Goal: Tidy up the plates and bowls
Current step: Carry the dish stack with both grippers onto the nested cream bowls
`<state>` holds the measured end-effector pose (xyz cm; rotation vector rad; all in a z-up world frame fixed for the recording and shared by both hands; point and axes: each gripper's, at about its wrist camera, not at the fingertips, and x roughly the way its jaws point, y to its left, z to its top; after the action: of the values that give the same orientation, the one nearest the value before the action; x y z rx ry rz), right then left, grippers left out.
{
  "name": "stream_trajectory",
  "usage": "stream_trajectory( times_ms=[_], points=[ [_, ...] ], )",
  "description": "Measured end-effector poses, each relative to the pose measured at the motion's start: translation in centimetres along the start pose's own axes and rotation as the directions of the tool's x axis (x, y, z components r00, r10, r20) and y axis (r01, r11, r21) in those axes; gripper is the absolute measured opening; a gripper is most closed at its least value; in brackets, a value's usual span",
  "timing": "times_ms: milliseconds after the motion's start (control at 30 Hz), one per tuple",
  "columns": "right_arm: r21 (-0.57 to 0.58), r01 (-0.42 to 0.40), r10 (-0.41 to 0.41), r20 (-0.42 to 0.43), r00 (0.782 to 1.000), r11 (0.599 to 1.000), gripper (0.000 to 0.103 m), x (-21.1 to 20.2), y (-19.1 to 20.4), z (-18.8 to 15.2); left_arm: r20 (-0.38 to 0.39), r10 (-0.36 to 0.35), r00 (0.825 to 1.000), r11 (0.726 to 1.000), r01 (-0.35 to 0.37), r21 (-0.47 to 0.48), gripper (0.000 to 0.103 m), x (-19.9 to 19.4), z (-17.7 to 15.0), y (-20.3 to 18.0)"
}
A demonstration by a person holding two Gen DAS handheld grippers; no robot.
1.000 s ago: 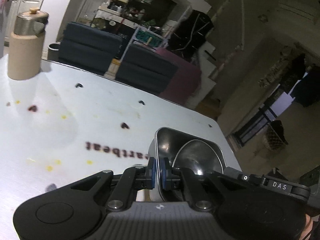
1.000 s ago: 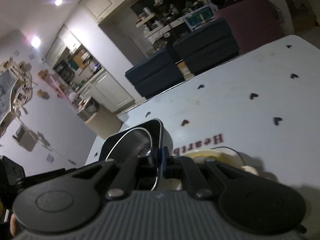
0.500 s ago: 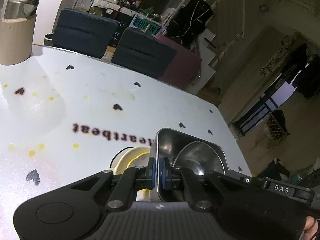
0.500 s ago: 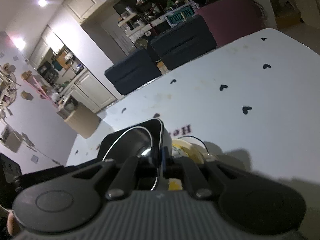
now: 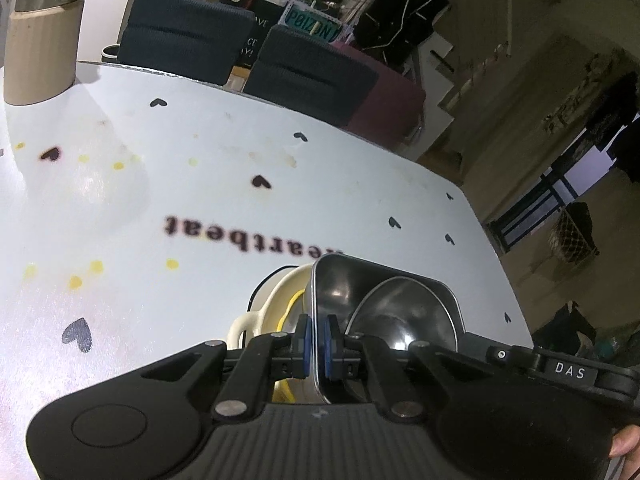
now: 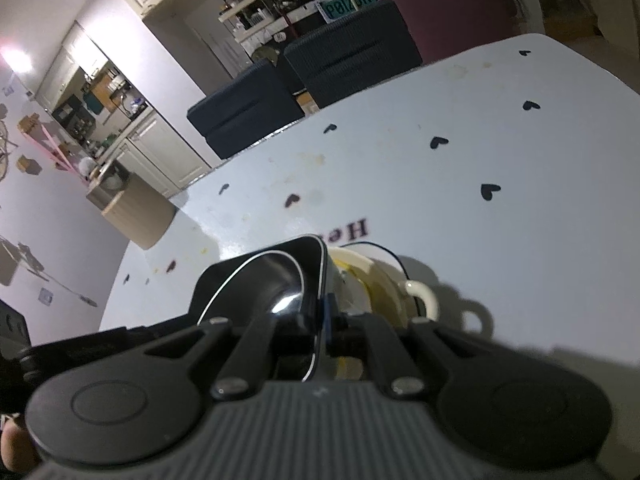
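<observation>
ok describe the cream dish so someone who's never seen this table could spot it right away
Start at the white table printed with black hearts and the word "Heartbeat". Just below that word, both grippers hold a metal tray with a round metal bowl in it. The cream dish sits right under the tray: it is the only pale, loop-handled piece, with yellow inside.

The rectangular steel tray with rounded corners (image 5: 384, 292) is polished metal, mirror-bright inside, and the round steel bowl (image 5: 404, 316) in it shines the same way; the cream two-handled ceramic dish (image 5: 264, 312) beneath looks smooth and glazed; the white table (image 5: 280, 208) has a glossy, slightly stained printed surface; the left tool (image 5: 316, 340) is matt black plastic with blue rubbery pads and a ribbed grey body; the right tool (image 6: 320, 320) matches; the beige canister (image 5: 40, 44) is matt with a brushed metal lid.
</observation>
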<state>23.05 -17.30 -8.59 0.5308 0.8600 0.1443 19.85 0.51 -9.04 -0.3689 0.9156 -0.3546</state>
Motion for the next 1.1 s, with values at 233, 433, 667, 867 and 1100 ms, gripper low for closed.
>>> stream_trajectory(
  times_ms=[233,433,667,867,1100],
  points=[
    [0.000,0.016,-0.016,-0.016,1.000,1.000,0.005,0.1,-0.1,0.1,-0.012,0.001,1.000,1.000,-0.001,0.005,0.006,0.4,0.1,-0.1],
    [-0.002,0.025,-0.025,-0.023,0.999,1.000,0.005,0.1,0.0,0.2,-0.026,0.014,1.000,1.000,-0.013,0.009,0.006,0.6,-0.1,0.0],
    [-0.007,0.039,-0.039,-0.040,0.998,0.999,0.005,0.5,0.1,0.2,-0.038,0.020,0.999,1.000,-0.019,0.019,0.006,0.9,-0.3,-0.1],
    [-0.006,0.066,-0.067,-0.062,0.996,0.998,0.005,1.1,-0.2,0.3,-0.041,0.021,0.999,0.999,-0.020,0.030,0.007,1.2,-0.2,-0.3],
    [-0.013,0.069,-0.070,-0.056,0.996,0.998,0.005,1.1,-0.2,0.3,-0.057,0.030,0.998,0.999,-0.028,0.033,0.007,1.8,-0.4,-0.1]
  ],
)
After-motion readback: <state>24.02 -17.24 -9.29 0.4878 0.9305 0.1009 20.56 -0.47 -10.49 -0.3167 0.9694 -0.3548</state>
